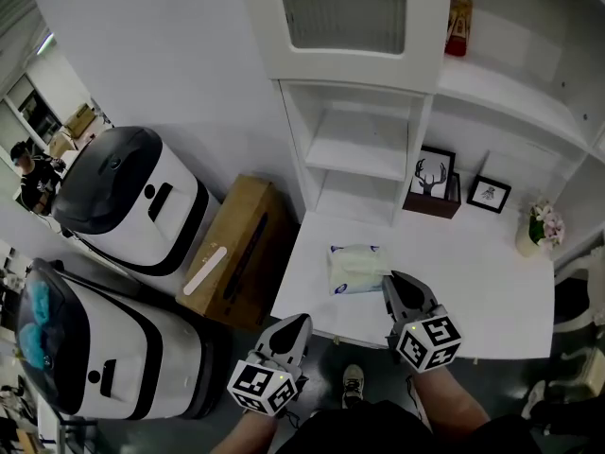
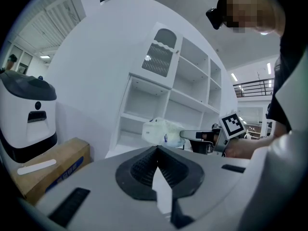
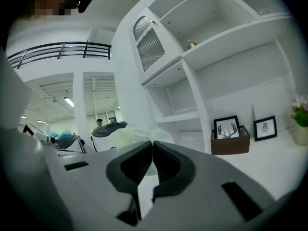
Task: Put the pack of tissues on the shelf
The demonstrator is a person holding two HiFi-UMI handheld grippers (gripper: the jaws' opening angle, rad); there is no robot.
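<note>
White-wrapped pack of tissues [image 1: 356, 269] sits at the tip of the right tongs [image 1: 390, 281], whose jaws pinch its near edge above the white surface [image 1: 473, 287]. The left tongs [image 1: 300, 323] hang to the left, off the surface's front edge, jaws pressed together on nothing. The white shelf [image 1: 359, 148] stands beyond both.

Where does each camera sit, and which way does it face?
Head view: on the head, facing down at the table; left tool, right tool, forearms show.
Left gripper view: on the left tool, facing the shelf unit; own shut jaws show.
Right gripper view: on the right tool, facing the shelf unit; jaws pinch the pack of tissues.
Shared: all show that pack.
</note>
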